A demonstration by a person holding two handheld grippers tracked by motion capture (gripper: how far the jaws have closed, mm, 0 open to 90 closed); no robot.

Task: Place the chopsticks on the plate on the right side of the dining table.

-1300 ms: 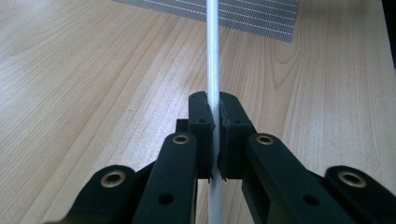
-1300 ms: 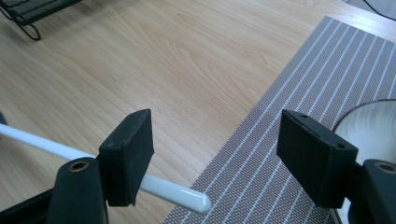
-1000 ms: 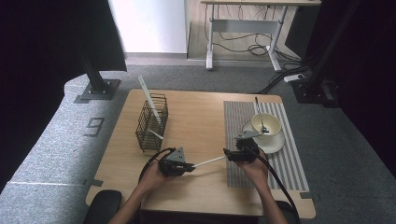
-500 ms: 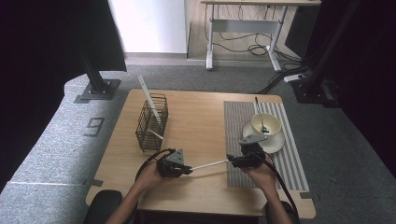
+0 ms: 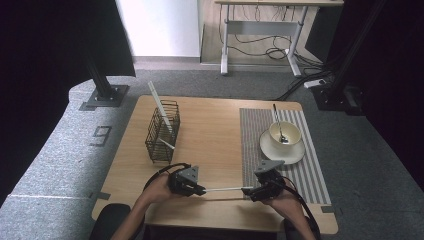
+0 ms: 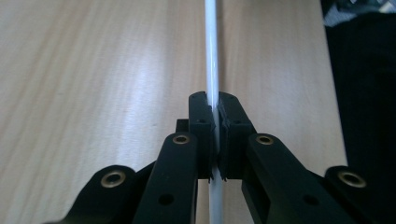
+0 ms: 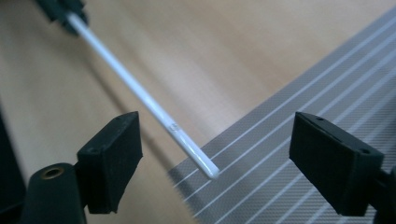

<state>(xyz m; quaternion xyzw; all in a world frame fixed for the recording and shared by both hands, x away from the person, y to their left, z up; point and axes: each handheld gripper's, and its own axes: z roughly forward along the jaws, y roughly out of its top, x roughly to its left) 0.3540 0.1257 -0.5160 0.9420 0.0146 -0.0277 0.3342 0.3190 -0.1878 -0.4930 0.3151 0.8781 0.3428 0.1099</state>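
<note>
High view: hands at the near table edge, left gripper (image 5: 199, 189) and right gripper (image 5: 248, 192) facing each other with a thin white rod (image 5: 223, 189) spanning the gap between them, just above the wooden table (image 5: 215, 125).
Setting: wire basket (image 5: 163, 131) on the left with two more white sticks in it; cup (image 5: 285, 133) on a saucer (image 5: 282, 150), with a spoon in the cup, standing on the striped mat (image 5: 310, 170) at right.
Left gripper view: jaws clamped tight on the rod (image 6: 212, 56), which runs straight away over bare wood.
Right gripper view: fingers (image 7: 114, 149) spread wide, the rod's free end (image 7: 205, 165) hanging between them, touching neither, over the mat's edge.
Step in hand: likely a hand-over, with only the left gripper gripping.
Next move: either the right jaws must close squarely on the tip before the left lets go, or the left carries the rod alone toward the basket.
Hard to make out: the rod's rear end is hidden under the left jaws; the left gripper's tip is cut off at the right gripper view's top corner; the rod's height above the table cannot be judged.
</note>
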